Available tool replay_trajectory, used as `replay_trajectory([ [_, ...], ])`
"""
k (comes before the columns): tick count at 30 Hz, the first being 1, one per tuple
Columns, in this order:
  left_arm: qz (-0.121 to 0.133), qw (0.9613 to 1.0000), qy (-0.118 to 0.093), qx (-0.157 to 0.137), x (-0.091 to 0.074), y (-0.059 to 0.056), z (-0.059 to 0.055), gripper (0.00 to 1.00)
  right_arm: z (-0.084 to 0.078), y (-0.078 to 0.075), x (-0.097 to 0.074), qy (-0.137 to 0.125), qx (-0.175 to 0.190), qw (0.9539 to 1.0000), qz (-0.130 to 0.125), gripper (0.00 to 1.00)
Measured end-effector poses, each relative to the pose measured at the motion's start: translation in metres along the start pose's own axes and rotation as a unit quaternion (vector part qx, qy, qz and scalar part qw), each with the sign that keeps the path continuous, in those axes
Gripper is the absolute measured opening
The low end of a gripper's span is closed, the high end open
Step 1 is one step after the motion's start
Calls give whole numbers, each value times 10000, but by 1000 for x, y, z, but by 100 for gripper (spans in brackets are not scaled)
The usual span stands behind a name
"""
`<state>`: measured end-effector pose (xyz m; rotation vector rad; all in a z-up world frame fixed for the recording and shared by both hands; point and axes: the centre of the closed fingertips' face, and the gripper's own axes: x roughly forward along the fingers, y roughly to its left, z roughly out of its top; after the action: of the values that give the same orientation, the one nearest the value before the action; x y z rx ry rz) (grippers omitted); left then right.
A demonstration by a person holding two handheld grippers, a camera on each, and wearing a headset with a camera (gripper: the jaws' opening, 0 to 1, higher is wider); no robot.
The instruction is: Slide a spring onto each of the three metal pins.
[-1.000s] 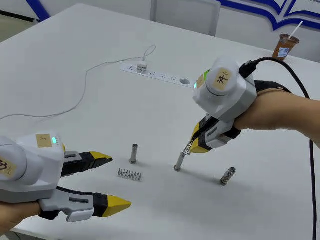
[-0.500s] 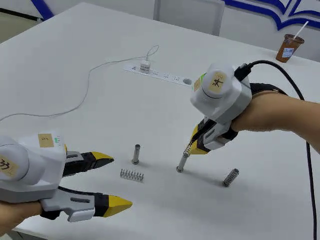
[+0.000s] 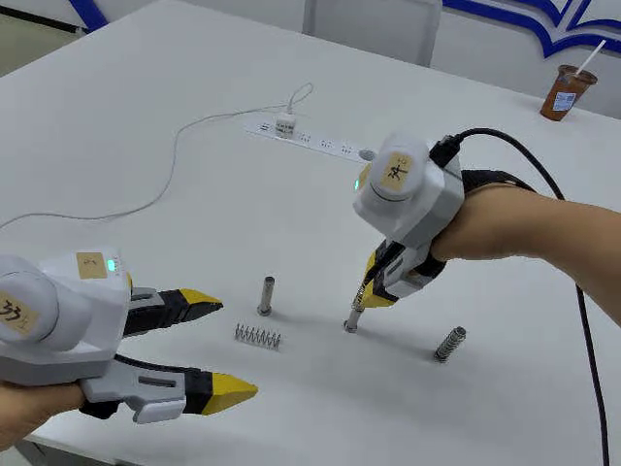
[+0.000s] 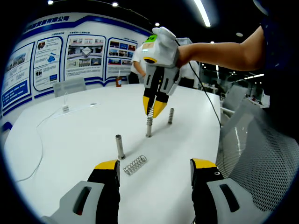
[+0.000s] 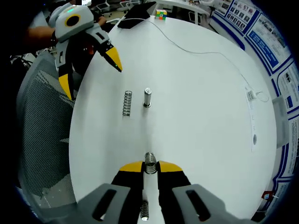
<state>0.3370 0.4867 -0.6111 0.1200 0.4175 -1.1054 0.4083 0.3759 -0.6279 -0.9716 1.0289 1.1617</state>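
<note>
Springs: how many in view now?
3. A loose spring lies on the table beside the bare pin; a second spring is in the right gripper atop the middle pin; a third spring stands rightmost.

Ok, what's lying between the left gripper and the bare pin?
A loose spring lies flat on the table, just ahead of the left gripper and short of the bare pin; the left gripper view shows it.
</note>
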Motion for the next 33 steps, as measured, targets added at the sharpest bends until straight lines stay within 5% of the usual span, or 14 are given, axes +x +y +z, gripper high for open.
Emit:
replay_trajectory([
  [20, 32, 10000, 31, -24, 0, 3, -2, 62, -7, 0, 30, 119, 249, 9994, 186, 12],
  [33, 31, 10000, 44, -41, 0, 3, -3, 62, -8, 1, 35, 116, 352, 9991, 214, 12],
])
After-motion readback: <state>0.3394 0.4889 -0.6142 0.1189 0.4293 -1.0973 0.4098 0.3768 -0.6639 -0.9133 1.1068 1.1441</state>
